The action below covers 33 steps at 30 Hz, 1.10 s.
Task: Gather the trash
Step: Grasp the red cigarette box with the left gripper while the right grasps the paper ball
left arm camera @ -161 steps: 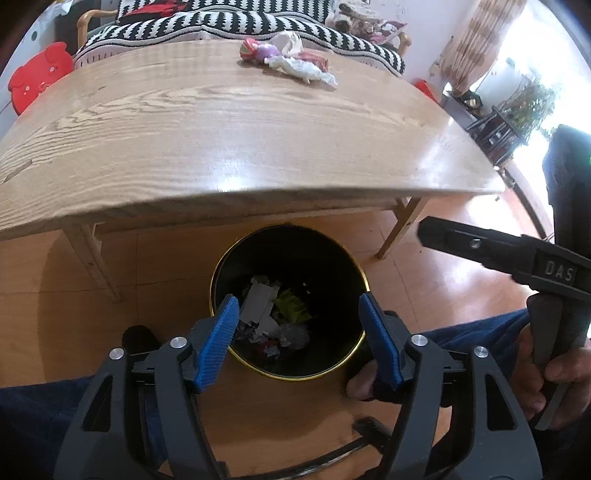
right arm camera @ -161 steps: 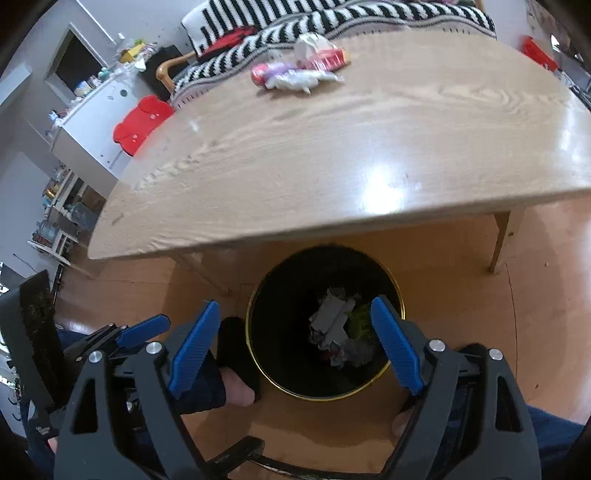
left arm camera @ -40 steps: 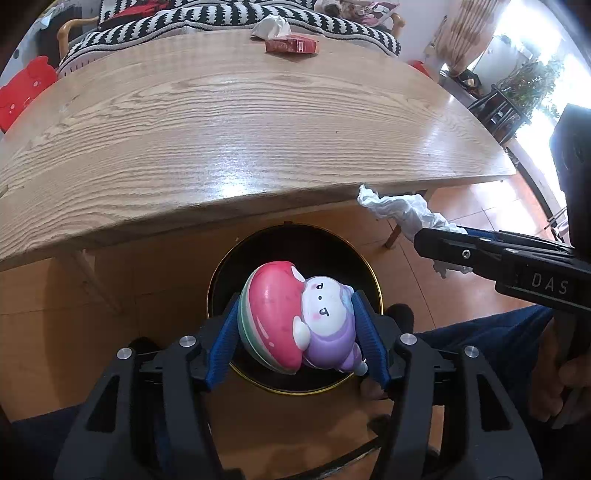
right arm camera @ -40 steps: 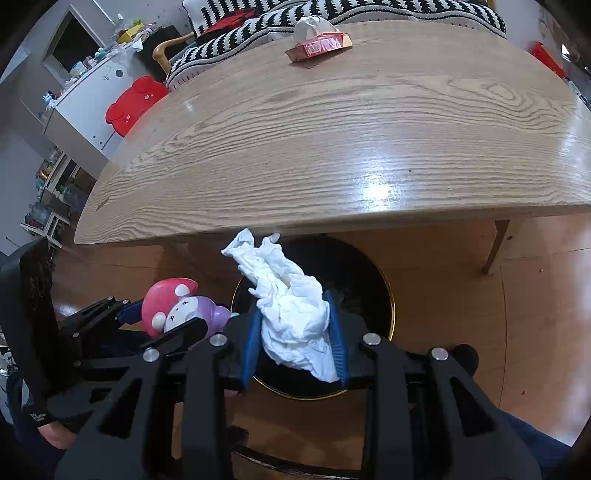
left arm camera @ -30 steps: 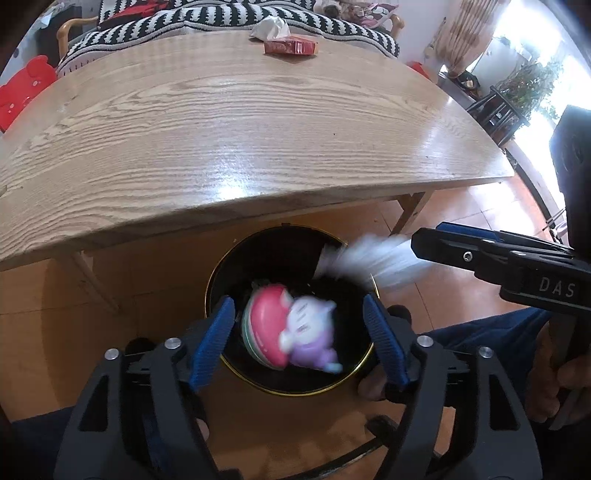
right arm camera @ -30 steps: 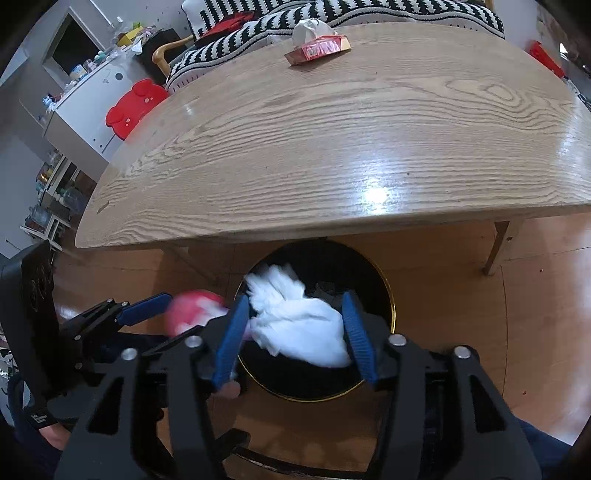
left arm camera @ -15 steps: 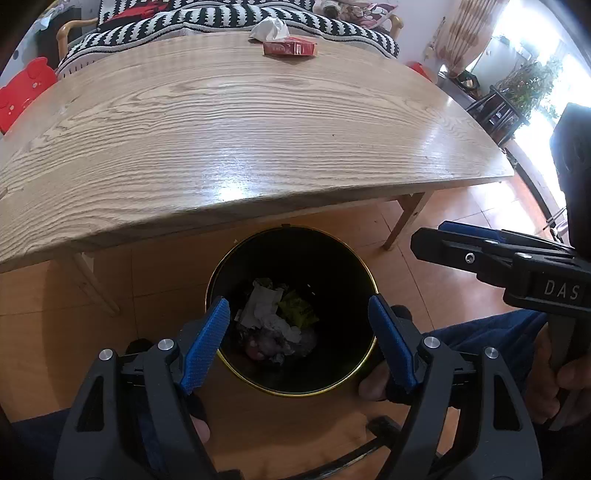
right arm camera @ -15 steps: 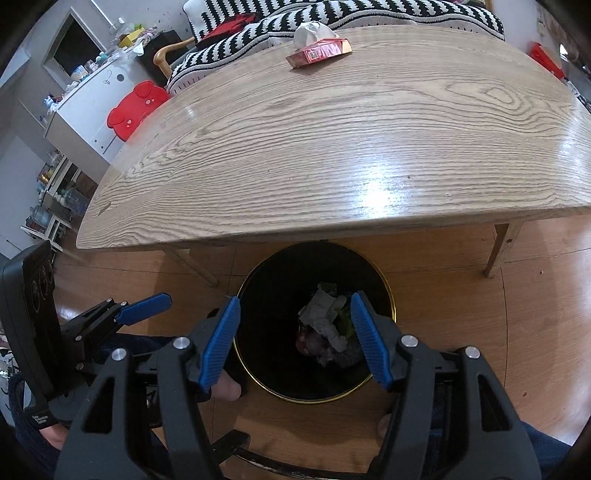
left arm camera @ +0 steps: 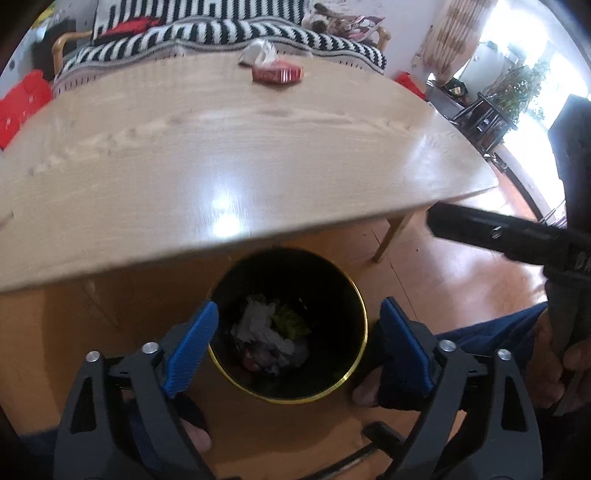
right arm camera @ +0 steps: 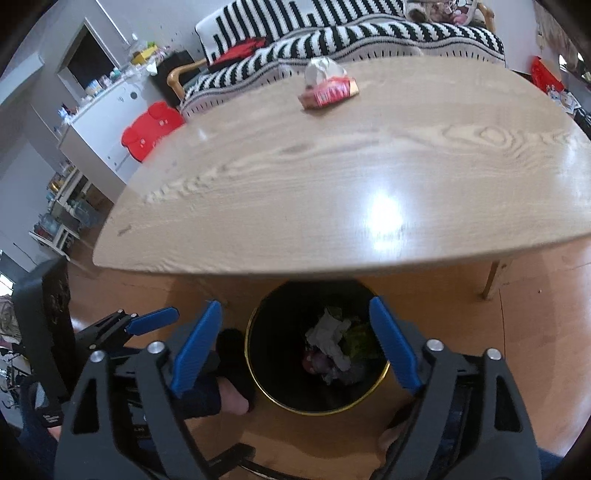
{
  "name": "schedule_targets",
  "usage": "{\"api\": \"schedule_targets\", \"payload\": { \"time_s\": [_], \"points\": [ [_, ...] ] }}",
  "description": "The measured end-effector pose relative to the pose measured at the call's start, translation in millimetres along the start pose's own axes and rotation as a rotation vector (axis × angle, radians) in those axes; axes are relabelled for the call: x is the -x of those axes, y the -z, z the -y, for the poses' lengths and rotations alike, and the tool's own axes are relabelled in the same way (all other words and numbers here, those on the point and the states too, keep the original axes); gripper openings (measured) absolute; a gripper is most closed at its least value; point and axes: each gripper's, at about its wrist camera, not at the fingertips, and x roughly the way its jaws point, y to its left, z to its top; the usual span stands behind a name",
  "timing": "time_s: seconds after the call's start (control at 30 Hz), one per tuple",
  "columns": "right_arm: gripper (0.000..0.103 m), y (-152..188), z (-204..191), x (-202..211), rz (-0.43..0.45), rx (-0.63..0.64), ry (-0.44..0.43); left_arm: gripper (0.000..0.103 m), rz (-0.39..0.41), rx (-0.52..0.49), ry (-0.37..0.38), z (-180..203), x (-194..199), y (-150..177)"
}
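Note:
A black trash bin with a gold rim [left arm camera: 360, 314] [right arm camera: 255, 365] stands on the floor under the near edge of the wooden table [left arm camera: 221, 147] [right arm camera: 369, 166]. White tissue [left arm camera: 258, 321] [right arm camera: 328, 336] and other scraps lie in it. A red tissue pack with a white tissue sticking out [left arm camera: 277, 72] [right arm camera: 328, 90] lies at the table's far edge. My left gripper [left arm camera: 299, 347] is open and empty above the bin. My right gripper [right arm camera: 295, 343] is open and empty above the bin; it also shows in the left wrist view [left arm camera: 480, 232].
A black-and-white striped sofa [left arm camera: 221, 29] [right arm camera: 351, 26] stands behind the table. A red stool [left arm camera: 18, 103] [right arm camera: 151, 125] is at the left. A table leg [left arm camera: 391, 232] [right arm camera: 493, 277] stands right of the bin. My knees flank the bin.
Both grippers opened over the bin; the pink toy and the white tissue fell in. Since then both views have risen and tilted up, showing more of the table.

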Motion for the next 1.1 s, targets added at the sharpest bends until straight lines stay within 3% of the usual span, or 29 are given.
{"api": "schedule_targets", "payload": {
  "time_s": [0.3, 0.6, 0.83, 1.0, 1.1],
  "points": [
    [0.096, -103.5, 18.7, -2.0, 0.064, -0.031, 0.06, 0.096, 0.074, -0.069, -0.134, -10.2, -11.3, -103.6],
    [0.096, -216.5, 62.3, -63.2, 0.044, -0.059, 0.133, 0.096, 0.076, -0.07, -0.155, -24.5, -97.7, -222.8],
    [0.096, -295.7, 81.4, -131.4, 0.004, -0.042, 0.123, 0.096, 0.037, -0.064, -0.152, -37.0, -167.2, -277.9],
    [0.096, -342.0, 82.1, -169.9, 0.005, -0.012, 0.085, 0.096, 0.028, -0.001, -0.09, -53.0, -184.5, -296.2],
    [0.096, -367.9, 78.1, -202.5, -0.046, 0.024, 0.061, 0.096, 0.04, 0.002, -0.069, -57.5, -187.8, -302.8]
  ]
}}
